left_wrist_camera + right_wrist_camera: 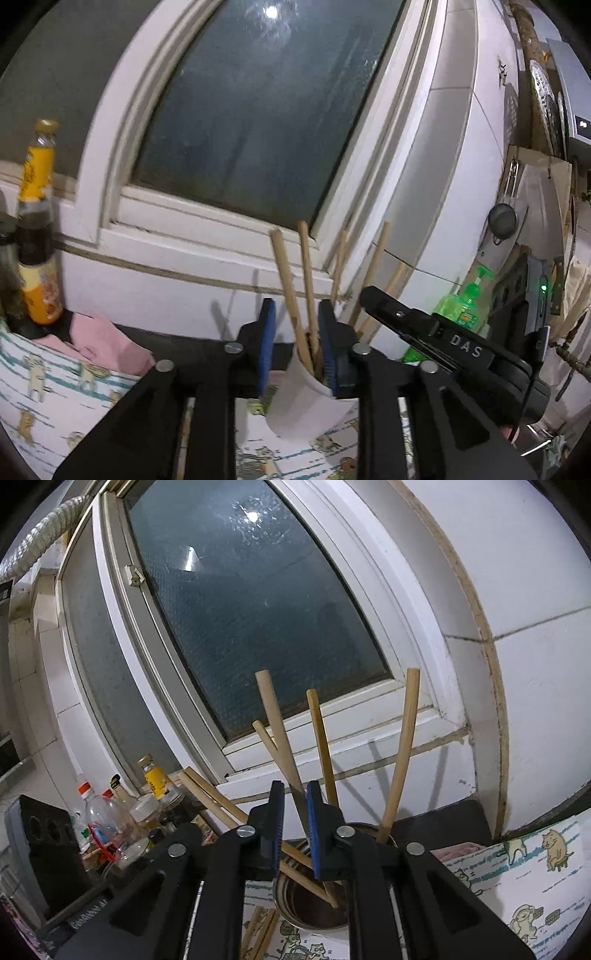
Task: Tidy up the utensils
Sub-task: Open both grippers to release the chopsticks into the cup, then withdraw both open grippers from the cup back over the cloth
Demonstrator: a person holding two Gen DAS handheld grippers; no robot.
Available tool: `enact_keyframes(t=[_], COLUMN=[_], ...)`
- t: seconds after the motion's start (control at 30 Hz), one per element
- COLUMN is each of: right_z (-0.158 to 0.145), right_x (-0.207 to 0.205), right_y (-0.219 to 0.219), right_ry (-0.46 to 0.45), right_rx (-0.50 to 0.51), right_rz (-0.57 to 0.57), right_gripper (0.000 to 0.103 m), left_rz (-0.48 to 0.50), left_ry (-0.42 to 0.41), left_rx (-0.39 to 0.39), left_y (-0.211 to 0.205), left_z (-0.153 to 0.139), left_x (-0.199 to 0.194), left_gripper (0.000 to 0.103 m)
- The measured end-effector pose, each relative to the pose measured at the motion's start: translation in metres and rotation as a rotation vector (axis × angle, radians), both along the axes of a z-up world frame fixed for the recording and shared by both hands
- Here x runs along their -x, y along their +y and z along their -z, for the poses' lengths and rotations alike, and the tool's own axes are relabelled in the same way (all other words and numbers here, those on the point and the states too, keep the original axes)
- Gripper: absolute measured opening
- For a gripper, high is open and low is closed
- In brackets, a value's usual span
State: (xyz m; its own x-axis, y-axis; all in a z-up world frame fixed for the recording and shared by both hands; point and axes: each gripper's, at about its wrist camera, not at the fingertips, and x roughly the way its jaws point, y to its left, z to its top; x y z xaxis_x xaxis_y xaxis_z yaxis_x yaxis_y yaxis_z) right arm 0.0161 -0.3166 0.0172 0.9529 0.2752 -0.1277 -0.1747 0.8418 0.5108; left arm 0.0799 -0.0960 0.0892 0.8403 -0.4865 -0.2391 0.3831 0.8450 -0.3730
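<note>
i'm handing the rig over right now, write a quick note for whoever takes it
Left claw: open around the white cup, one blue pad inside the rim, one outside. Two chopsticks stand in that cup.
Right claw: jaws narrow around one chopstick over the metal cup; firm grip unclear.
Metal cup holds several more chopsticks, leaning outward. A few loose chopsticks lie on the cat-print mat in front of it.
Done: most sticks are in cups.
Left: settle the stick in the right claw, collect the loose ones, and probably steady the white cup.
</note>
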Motion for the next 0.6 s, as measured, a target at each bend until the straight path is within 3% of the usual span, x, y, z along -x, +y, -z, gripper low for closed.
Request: enact_keyframes(t=[0.17, 0.33, 0.47, 0.6], right_z=[-0.009, -0.014, -0.016, -0.016], right_x=[0.016, 0.028, 0.033, 0.036], right_y=[0.013, 0.027, 0.035, 0.043], right_ry=[-0.058, -0.097, -0.11, -0.122], right_rx=[0.096, 0.15, 0.172, 0.202], right_rz=[0.09, 0.113, 0.106, 0.1], right_gripper=[0.028, 0.042, 0.05, 0.057], left_rz=[-0.121, -0.239, -0.259, -0.315], left_ry=[-0.055, -0.119, -0.133, -0.125], left_rx=[-0.063, -0.164, -0.169, -0.169], left_y=[0.025, 0.049, 0.069, 0.087], left_z=[-0.005, -0.004, 0.007, 0.018], left_x=[0.02, 0.042, 0.059, 0.069], left_gripper=[0.056, 0.073, 0.082, 0.083])
